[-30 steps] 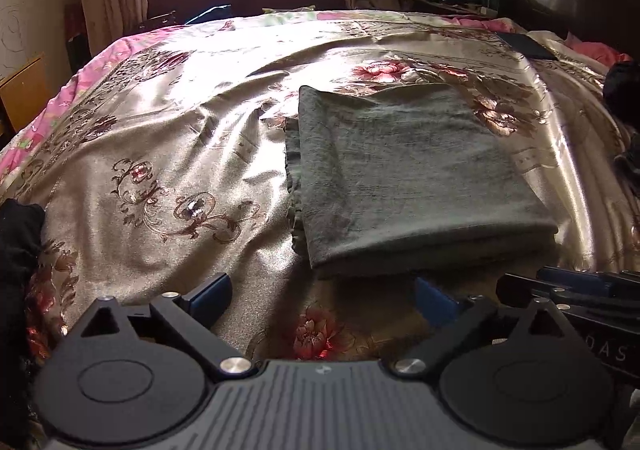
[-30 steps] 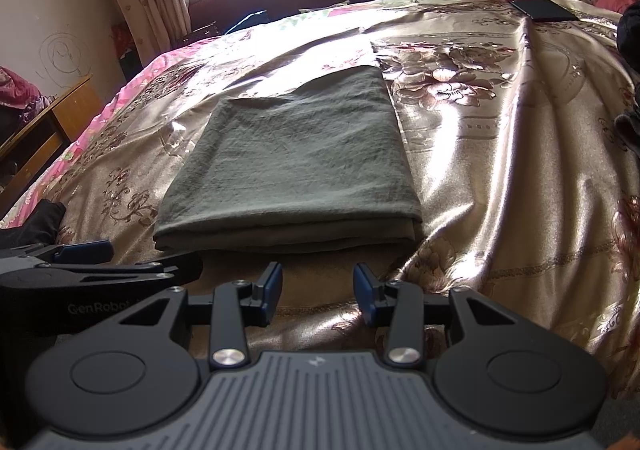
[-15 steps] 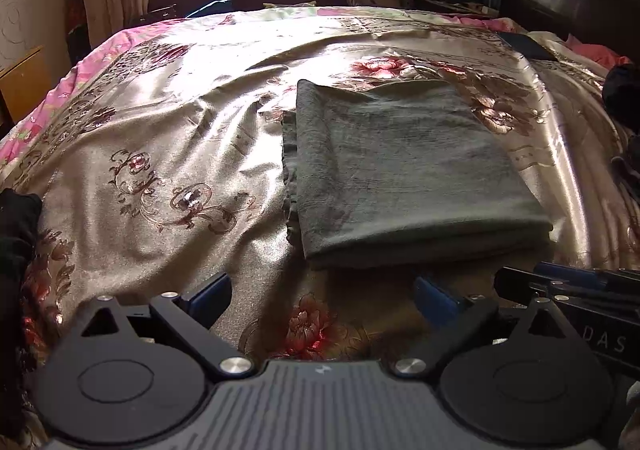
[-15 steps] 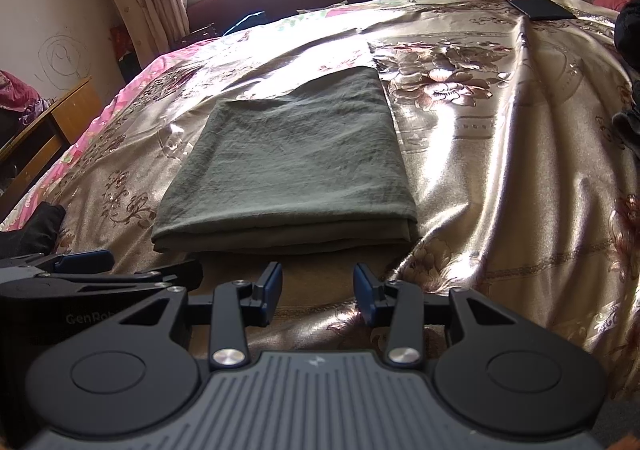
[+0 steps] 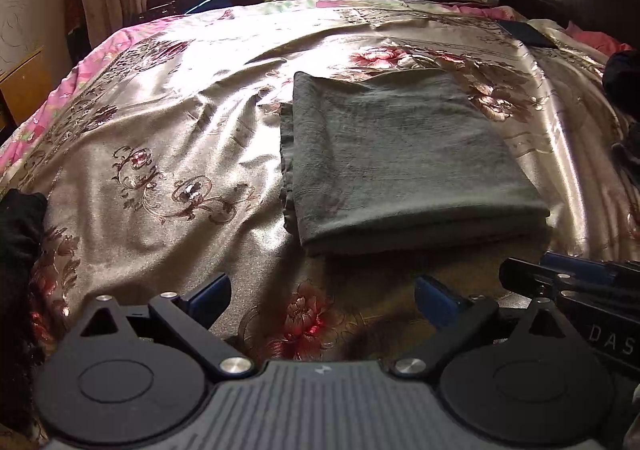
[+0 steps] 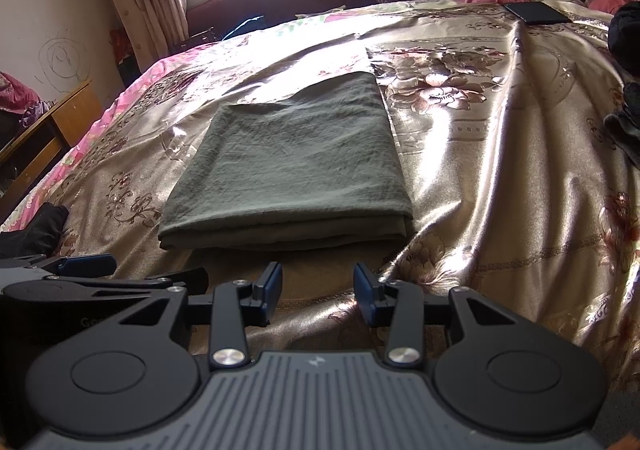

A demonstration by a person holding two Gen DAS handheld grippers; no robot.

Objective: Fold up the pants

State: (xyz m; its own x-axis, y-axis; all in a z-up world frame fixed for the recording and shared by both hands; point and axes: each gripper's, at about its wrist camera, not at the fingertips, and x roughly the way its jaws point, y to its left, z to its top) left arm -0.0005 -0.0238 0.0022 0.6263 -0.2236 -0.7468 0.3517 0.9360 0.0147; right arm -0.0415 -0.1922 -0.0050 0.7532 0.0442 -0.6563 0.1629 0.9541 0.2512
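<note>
The grey-green pants (image 5: 400,158) lie folded into a flat rectangle on the shiny floral bedspread (image 5: 160,138). They also show in the right wrist view (image 6: 292,166). My left gripper (image 5: 322,296) is open and empty, a little in front of the fold's near edge, above the bedspread. My right gripper (image 6: 318,292) is open and empty, just short of the same near edge. Each gripper shows at the side of the other's view: the right one in the left wrist view (image 5: 576,282), the left one in the right wrist view (image 6: 88,270).
A black cloth (image 5: 18,234) lies at the bed's left edge. Dark clothes (image 6: 624,90) sit at the right side. A dark phone or tablet (image 6: 536,12) lies at the far right. A wooden table (image 6: 44,134) stands left of the bed; window and curtains are behind.
Both grippers have drawn back slightly from the folded pants and stay open. The pants have not moved.
</note>
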